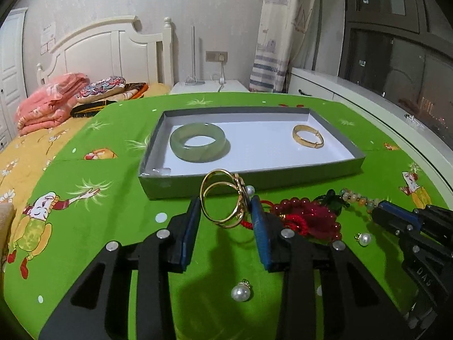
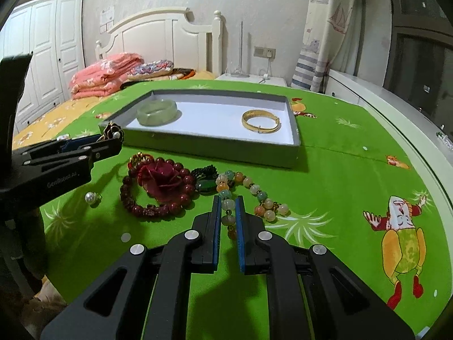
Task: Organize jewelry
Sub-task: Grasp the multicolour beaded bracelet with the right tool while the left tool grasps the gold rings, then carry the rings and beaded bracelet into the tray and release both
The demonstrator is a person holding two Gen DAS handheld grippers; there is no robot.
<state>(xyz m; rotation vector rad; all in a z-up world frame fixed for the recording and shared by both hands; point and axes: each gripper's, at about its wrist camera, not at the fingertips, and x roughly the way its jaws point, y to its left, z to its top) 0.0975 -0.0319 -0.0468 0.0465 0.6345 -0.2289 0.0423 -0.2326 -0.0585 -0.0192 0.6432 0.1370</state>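
Observation:
My left gripper (image 1: 225,211) is shut on a gold double-ring bangle (image 1: 223,198) with a pearl charm, held upright just in front of the grey tray (image 1: 254,181). The tray holds a jade bangle (image 1: 197,141) at the left and a gold bangle (image 1: 308,136) at the right. My right gripper (image 2: 228,206) is shut on a multicoloured bead bracelet (image 2: 252,189) lying on the green cloth. A red bead bracelet with a red flower (image 2: 161,184) lies to its left. The left gripper (image 2: 85,147) shows in the right wrist view, and the tray (image 2: 198,150) too.
Loose pearls lie on the cloth (image 1: 240,290), (image 1: 364,238), (image 2: 91,197). A green brooch (image 2: 205,181) sits between the two bracelets. The table edge curves along the right (image 2: 424,164). A bed with folded pink blankets (image 1: 48,102) lies to the left.

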